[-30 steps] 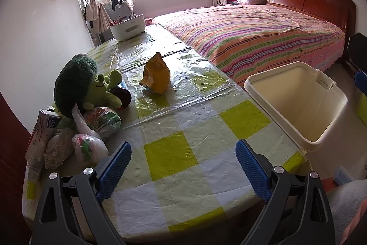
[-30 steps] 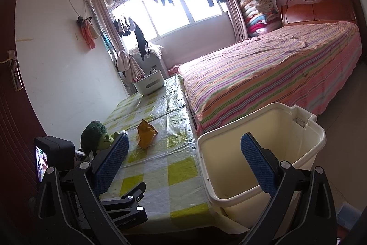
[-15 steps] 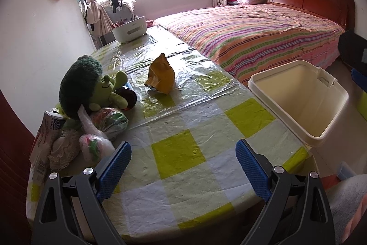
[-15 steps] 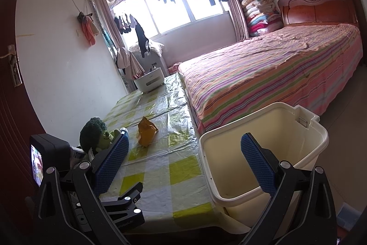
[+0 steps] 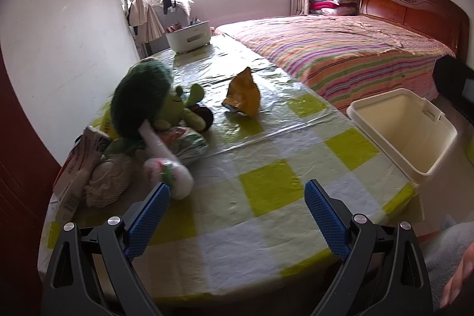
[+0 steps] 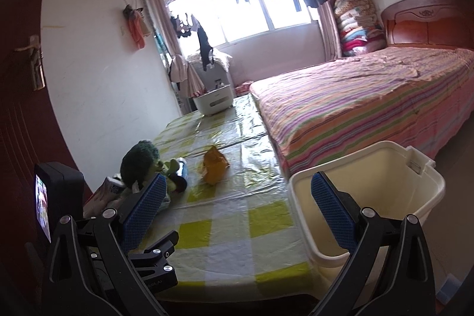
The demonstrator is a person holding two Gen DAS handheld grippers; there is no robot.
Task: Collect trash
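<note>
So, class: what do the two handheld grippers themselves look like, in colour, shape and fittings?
Both match. The left gripper and right gripper each have black, angular plastic arms with triangular cut-outs and silver round screw heads. The fingers carry bright blue, textured pads. No cables or markings show.

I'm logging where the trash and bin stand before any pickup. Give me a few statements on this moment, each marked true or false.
1. The left gripper is shut on the yellow snack bag. False: it is open, and the bag lies apart on the table.
2. The cream bin holds nothing visible. True.
3. The bin stands on the table. False: it stands beside the table's edge, toward the bed.
4. A green plush toy sits left of the snack bag. True.
5. The right gripper is open. True.
</note>
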